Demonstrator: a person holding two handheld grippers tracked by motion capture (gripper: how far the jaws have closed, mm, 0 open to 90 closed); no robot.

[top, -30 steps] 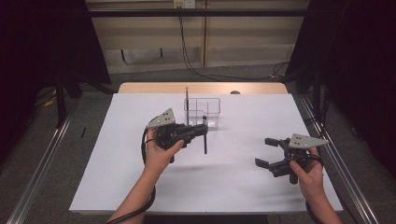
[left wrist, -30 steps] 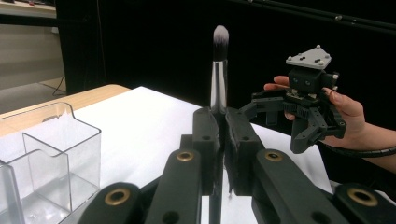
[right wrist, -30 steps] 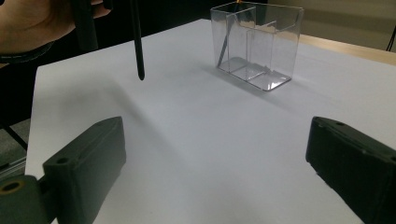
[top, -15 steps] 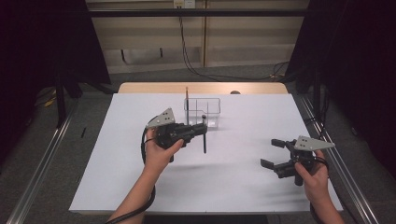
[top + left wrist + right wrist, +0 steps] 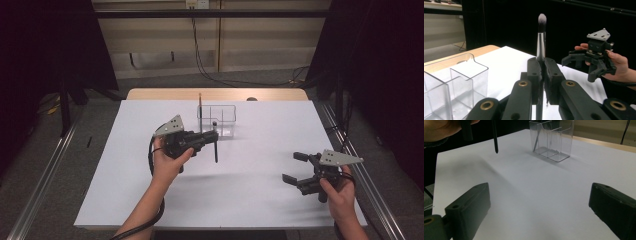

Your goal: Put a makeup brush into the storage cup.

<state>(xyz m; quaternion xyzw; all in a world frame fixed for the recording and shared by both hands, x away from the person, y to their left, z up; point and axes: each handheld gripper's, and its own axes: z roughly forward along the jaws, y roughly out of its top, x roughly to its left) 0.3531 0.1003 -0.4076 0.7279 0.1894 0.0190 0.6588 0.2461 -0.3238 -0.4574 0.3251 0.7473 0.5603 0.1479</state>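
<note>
Clear plastic, the holder (image 5: 218,120) stands far on the sheet (image 5: 125,190); its dividers blur together. Just before it, we see our left gripper (image 5: 541,75) clamped on the brush (image 5: 541,37), bristles up, handle end cut off below. Well right of the holder, our right gripper (image 5: 297,167) hangs with jaws apart, holding nothing.

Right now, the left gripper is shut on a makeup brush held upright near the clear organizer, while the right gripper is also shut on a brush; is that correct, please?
Not quite. The left gripper is indeed shut on the makeup brush, held upright near the clear organizer. The right gripper, however, is open and holds nothing: the right gripper view shows its jaws wide apart over the bare white table.
</note>
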